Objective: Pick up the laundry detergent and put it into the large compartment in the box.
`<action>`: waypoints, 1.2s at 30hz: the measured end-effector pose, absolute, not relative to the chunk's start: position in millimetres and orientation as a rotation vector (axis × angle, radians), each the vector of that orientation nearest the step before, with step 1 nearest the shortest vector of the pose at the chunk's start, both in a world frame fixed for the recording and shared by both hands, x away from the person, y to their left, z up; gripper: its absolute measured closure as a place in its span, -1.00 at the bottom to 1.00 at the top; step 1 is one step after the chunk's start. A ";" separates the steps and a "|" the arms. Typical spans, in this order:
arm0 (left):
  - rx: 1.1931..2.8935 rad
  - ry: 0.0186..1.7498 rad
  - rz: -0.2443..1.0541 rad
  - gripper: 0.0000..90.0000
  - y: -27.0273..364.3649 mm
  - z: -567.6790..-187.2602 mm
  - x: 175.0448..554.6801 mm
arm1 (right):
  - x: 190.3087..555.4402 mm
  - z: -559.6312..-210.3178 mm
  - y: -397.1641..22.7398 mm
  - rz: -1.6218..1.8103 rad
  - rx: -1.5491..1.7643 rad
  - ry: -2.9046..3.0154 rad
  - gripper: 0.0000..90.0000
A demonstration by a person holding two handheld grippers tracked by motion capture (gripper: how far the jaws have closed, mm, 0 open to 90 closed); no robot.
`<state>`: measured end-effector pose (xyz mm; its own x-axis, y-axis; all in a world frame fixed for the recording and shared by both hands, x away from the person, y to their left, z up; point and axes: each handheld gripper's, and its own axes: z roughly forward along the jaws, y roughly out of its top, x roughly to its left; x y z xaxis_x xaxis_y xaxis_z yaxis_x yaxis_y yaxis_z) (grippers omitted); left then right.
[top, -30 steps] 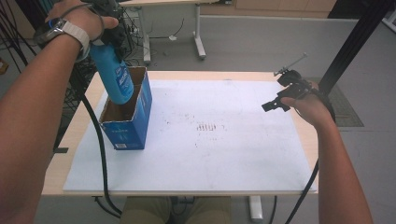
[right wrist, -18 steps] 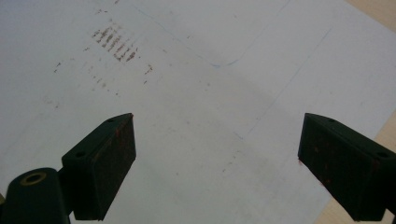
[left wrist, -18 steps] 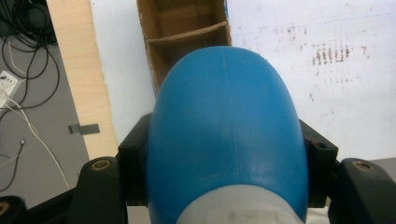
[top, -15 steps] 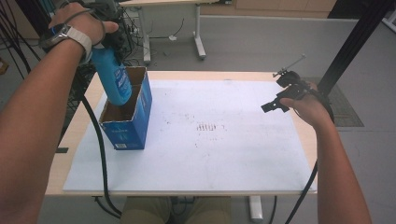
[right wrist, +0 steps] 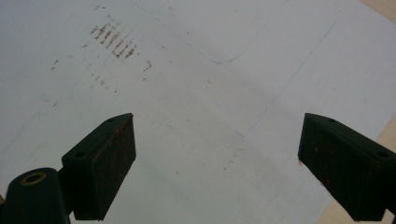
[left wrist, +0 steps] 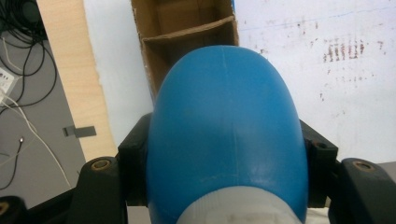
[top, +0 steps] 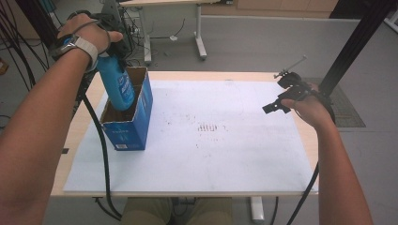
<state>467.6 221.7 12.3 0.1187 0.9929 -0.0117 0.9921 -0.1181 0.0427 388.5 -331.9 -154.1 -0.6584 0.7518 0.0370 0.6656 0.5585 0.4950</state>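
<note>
One blue bottle (top: pixel 117 84) hangs clamped in the left gripper (left wrist: pixel 224 154) fingers, its base just inside the cardboard box (top: pixel 129 122) at the surface's left. Keep it upright and lower it straight — clear of the divider. Right gripper (right wrist: pixel 217 163) fingers stand wide, idle.

Right gripper (right wrist: pixel 217 163) hangs over the white sheet (right wrist: pixel 196 93), its two black jaws spread wide with nothing between them; rusty brown smudges (right wrist: pixel 114 42) mark the sheet at upper left, thin blue lines cross it, and bare wooden tabletop (right wrist: pixel 380 14) peeks in top right
</note>
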 end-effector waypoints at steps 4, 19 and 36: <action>2.315 2.064 0.033 -0.17 223.0 7.4 468.6 | 389.1 -155.8 -332.3 0.716 1.203 2.614 -0.75; 2.332 2.066 0.022 -0.17 223.7 -15.4 472.6 | 388.4 -157.0 -331.5 0.711 1.207 2.614 -0.75; 2.323 2.078 0.011 -0.17 226.1 -37.9 473.1 | 385.7 -159.2 -334.3 0.714 1.213 2.614 -0.75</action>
